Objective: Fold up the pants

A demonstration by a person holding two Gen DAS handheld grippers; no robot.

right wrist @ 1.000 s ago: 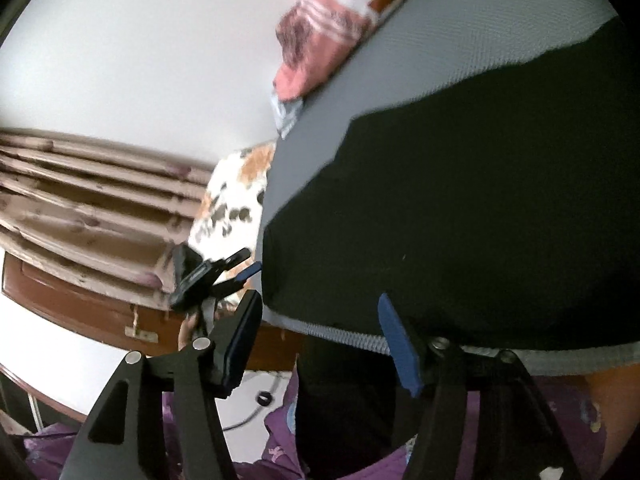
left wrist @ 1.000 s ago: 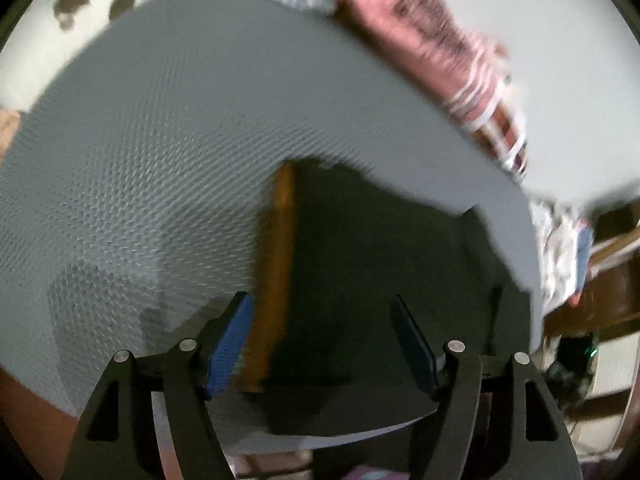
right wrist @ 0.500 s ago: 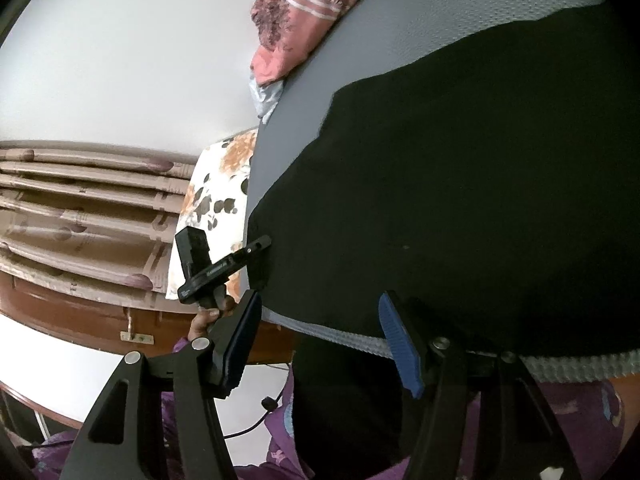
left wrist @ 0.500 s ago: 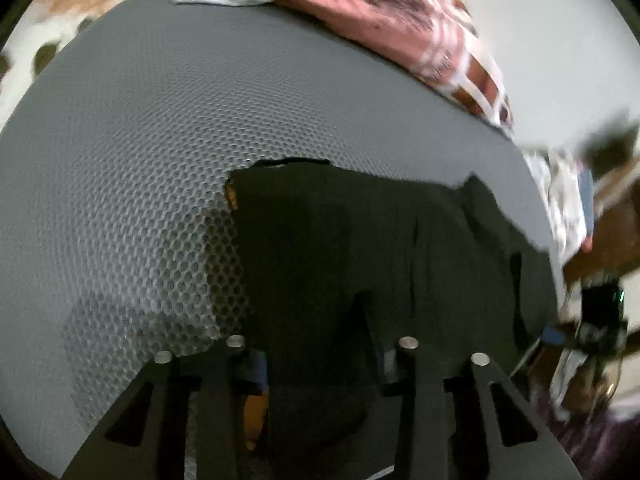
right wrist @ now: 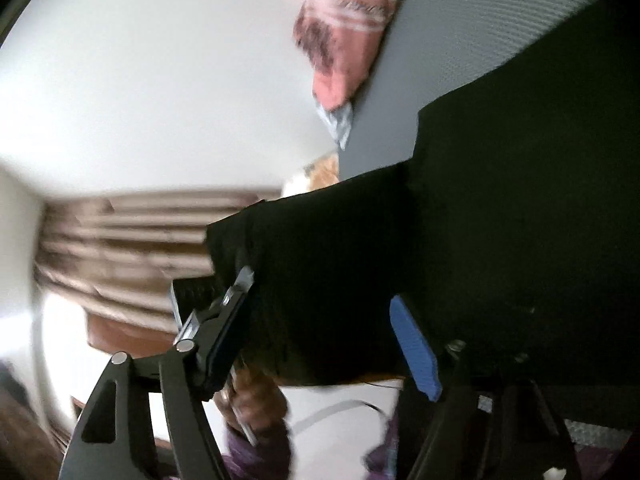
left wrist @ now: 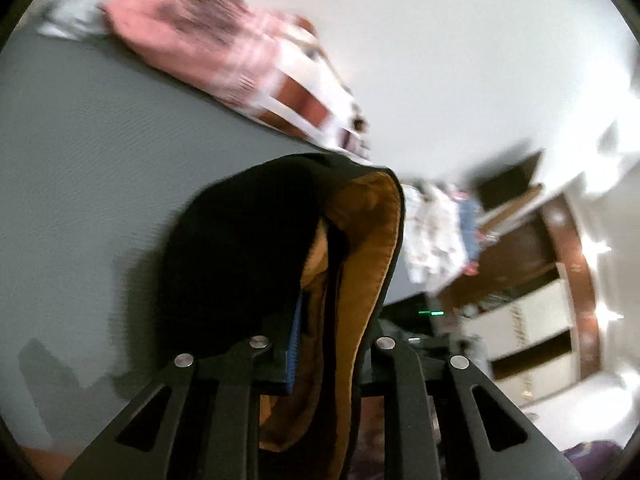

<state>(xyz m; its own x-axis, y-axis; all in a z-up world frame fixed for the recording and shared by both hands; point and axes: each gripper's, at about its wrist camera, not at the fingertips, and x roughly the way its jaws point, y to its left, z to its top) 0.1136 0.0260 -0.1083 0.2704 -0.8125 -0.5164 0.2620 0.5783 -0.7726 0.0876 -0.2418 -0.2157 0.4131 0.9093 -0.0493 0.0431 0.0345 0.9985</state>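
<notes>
The black pants [right wrist: 500, 200] with a tan lining [left wrist: 360, 248] lie on a grey mesh surface [left wrist: 80, 152]. My left gripper [left wrist: 320, 344] is shut on the pants' edge and lifts it off the surface, so the fabric drapes over the fingers and shows the tan inside. In the right wrist view the lifted flap [right wrist: 320, 280] hangs in front of my right gripper [right wrist: 324, 340], which is open with blue pads [right wrist: 416, 348] showing. The left gripper [right wrist: 208, 320] also shows there, under the flap.
A pink patterned cloth [left wrist: 224, 52] and a pale cloth [left wrist: 68, 28] lie at the far edge of the grey surface by a white wall. Clothes [left wrist: 436, 232] and wooden furniture [left wrist: 560, 272] stand to the right. A wooden slatted frame [right wrist: 140, 240] is at the left.
My left gripper has shut on the pants' edge and raised it, turning the tan lining up. The lifted flap now hangs before my right gripper, which stayed open.
</notes>
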